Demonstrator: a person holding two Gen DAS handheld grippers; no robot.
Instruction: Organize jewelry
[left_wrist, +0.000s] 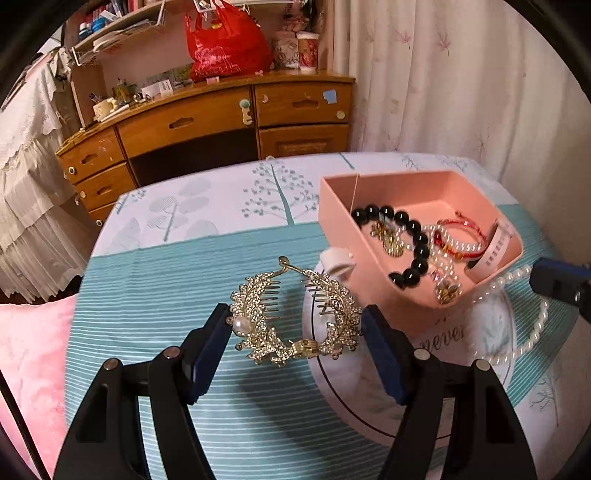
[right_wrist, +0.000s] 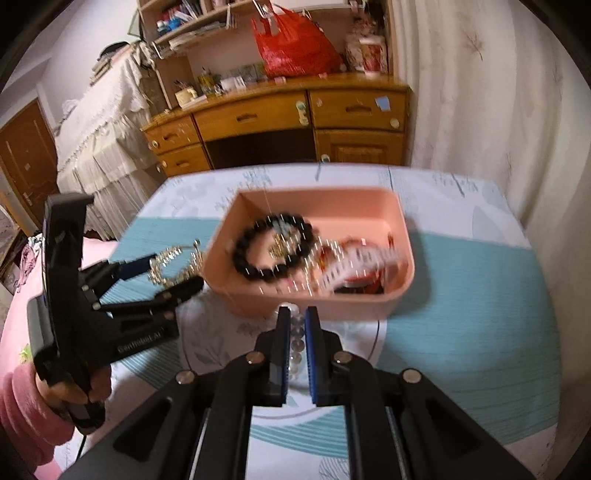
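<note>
Wooden dresser (left_wrist: 221, 122) behind teal-striped tablecloth (left_wrist: 166, 295).

Pink tray (left_wrist: 334, 206), gold rhinestone hair comb (left_wrist: 295, 321), black bead bracelet (left_wrist: 410, 236), teal-striped tree-print cloth (left_wrist: 184, 273), red bag (left_wrist: 225, 40)

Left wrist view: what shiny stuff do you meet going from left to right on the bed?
Gold hair comb → white ring → pink box → pearl necklace
</note>
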